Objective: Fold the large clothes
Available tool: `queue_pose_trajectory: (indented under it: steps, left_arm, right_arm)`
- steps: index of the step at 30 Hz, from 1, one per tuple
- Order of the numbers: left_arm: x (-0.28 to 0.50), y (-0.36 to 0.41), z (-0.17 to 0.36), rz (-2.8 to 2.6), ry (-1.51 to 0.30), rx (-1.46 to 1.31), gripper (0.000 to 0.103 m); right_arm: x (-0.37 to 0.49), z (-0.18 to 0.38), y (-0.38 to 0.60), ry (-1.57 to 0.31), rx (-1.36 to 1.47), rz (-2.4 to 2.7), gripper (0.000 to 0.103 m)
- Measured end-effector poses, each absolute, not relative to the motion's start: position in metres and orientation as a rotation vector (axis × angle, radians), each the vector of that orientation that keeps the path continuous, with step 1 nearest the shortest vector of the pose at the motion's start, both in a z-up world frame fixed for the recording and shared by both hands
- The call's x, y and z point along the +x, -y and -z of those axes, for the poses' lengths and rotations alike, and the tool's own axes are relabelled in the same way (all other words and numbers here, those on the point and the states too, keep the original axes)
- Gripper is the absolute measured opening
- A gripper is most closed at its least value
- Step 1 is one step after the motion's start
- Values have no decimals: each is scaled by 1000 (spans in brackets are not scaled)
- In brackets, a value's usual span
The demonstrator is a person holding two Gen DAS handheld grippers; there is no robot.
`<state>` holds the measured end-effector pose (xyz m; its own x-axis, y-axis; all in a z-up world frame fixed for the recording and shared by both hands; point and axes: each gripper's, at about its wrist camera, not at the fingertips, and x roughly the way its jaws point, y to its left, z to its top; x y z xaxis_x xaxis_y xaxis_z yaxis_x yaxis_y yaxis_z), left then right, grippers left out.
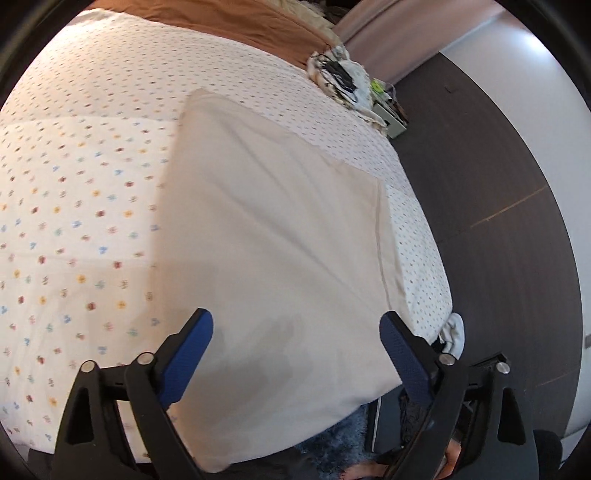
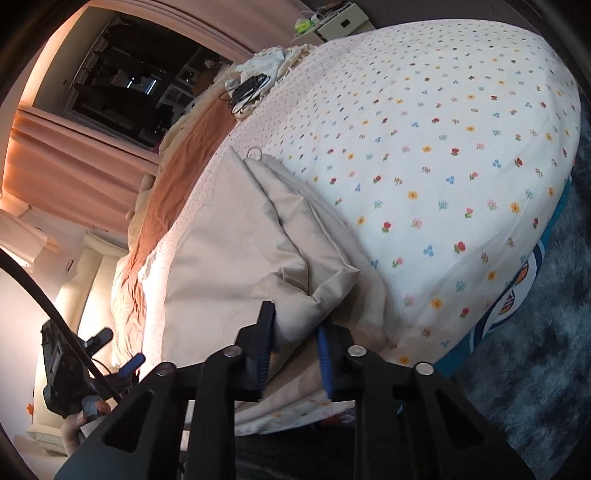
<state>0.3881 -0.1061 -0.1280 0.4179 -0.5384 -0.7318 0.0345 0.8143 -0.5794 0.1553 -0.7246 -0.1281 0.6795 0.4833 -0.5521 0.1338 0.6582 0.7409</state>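
The right gripper [image 2: 295, 343] pinches a bunched fold of the beige cloth [image 2: 236, 240] between its blue pads at the bed's near edge. The left gripper [image 1: 295, 332] hovers wide open above the cloth [image 1: 280, 221], gripping nothing. The cloth lies on the flowered cover [image 1: 74, 184]. Farther off, a brown blanket [image 1: 221, 18] and tangled black cables [image 2: 247, 90].
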Motion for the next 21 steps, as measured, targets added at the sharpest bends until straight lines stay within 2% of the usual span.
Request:
queue_pose_trajectory:
  steps: [5,8,12,21]
  left_arm:
    - [381,80,148,319,-1117,-549,81]
    - [378,74,162,315,-1144,-555,78]
    - [380,72,182,315,-1185,-575,70]
    - [397,80,194,322,-1209,-566,69]
  right_arm:
    - [155,144,720,-848,831,-182,7]
    - [152,150,721,-850,854,-178,7]
    - [149,139,721,-836,847,-176,7]
    - [132,137,725,-785,865,-155,7]
